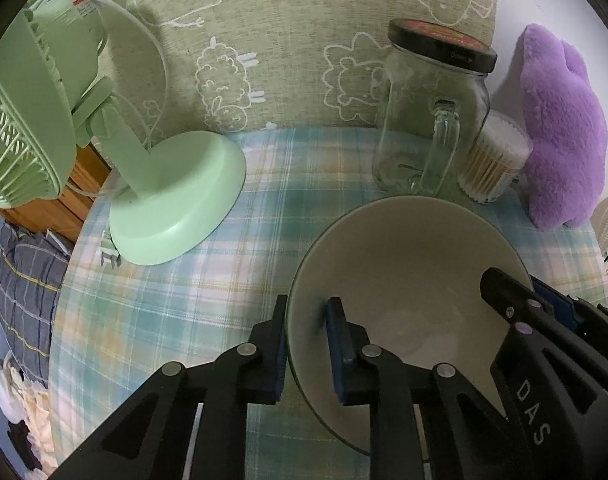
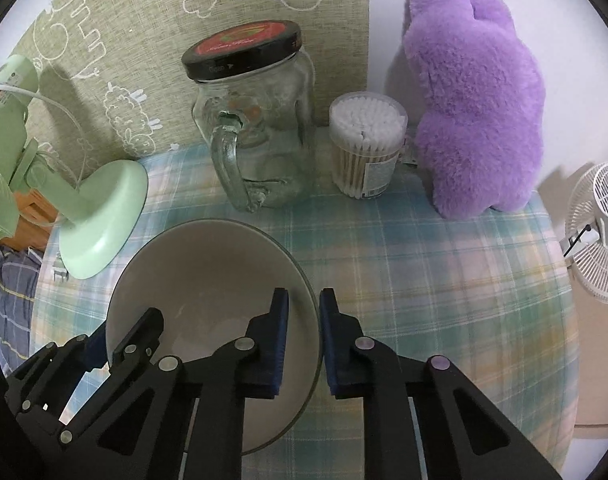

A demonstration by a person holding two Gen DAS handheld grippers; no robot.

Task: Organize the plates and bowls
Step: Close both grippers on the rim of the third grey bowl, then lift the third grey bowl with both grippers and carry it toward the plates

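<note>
Both in! Left hand-held gripper (image 1: 304,344) clamped on left rim of the round cream ceramic bowl (image 1: 408,280), right hand-held gripper (image 2: 304,336) clamped on opp. rim; bowl sits on plaid-clothed table (image 1: 184,280), just in front of the lidded glass mug-jar (image 1: 428,120).

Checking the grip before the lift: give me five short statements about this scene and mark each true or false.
1. Both claws clamp the rim of the same bowl. True: left claw, right claw.
2. The bowl holds soup. False: it looks empty.
3. The glass jar has its lid on. True.
4. The cotton swab tub stands left of the jar. False: it stands on its right, beside the purple plush toy.
5. The green fan stands on the checked tablecloth. True.
</note>
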